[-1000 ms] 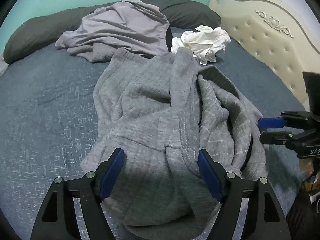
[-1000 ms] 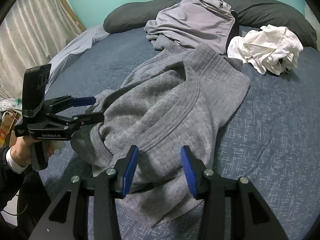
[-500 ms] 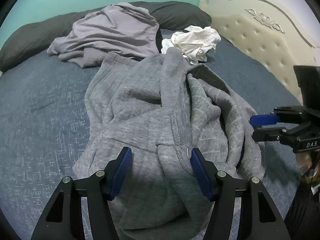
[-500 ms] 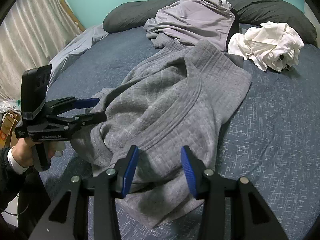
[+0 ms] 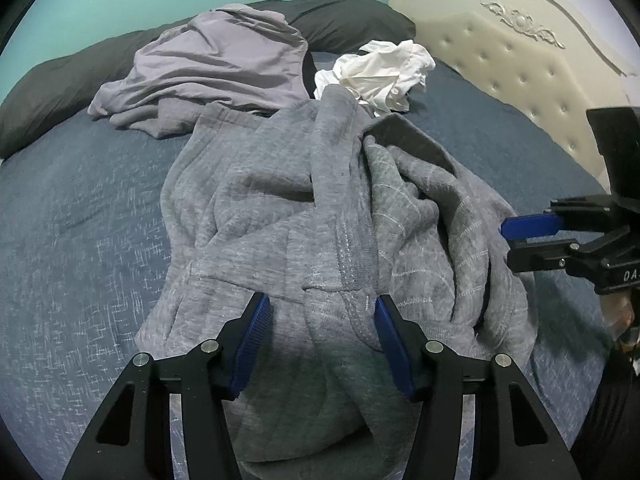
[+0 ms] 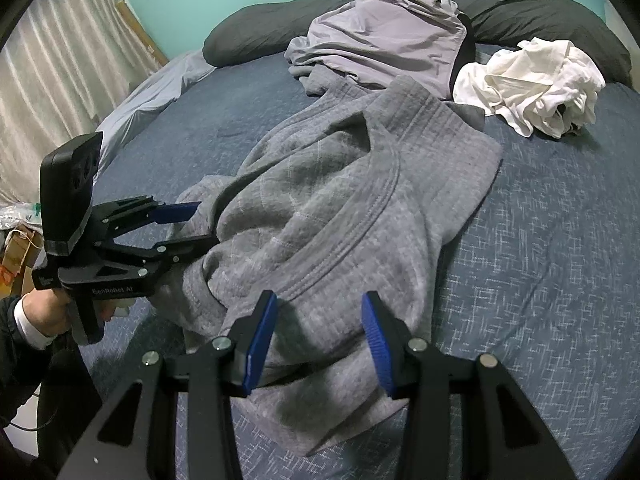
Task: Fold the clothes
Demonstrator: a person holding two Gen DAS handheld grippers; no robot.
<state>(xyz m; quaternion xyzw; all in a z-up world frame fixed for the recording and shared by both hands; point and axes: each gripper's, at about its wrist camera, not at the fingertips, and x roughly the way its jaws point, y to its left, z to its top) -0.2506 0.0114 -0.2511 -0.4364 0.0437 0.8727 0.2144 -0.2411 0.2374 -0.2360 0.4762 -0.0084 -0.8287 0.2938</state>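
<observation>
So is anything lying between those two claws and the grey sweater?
Nothing visible. Both the left gripper and the right gripper hover open directly over the grey sweater, with no other item between.

At the bottom of my left wrist view, the near hem of the gray sweater (image 5: 280,240) runs behind the left gripper (image 5: 318,320) and off the frame. The right gripper (image 5: 532,240) is cut by the right edge, its lettering ending at "DA". In my right wrist view, the hand (image 6: 52,316) at lower left is mostly hidden behind the handle. The dark pillow (image 6: 520,12) lies partly under the lilac garment (image 6: 380,36). I cannot identify the clutter (image 6: 16,240) at the left edge.
</observation>
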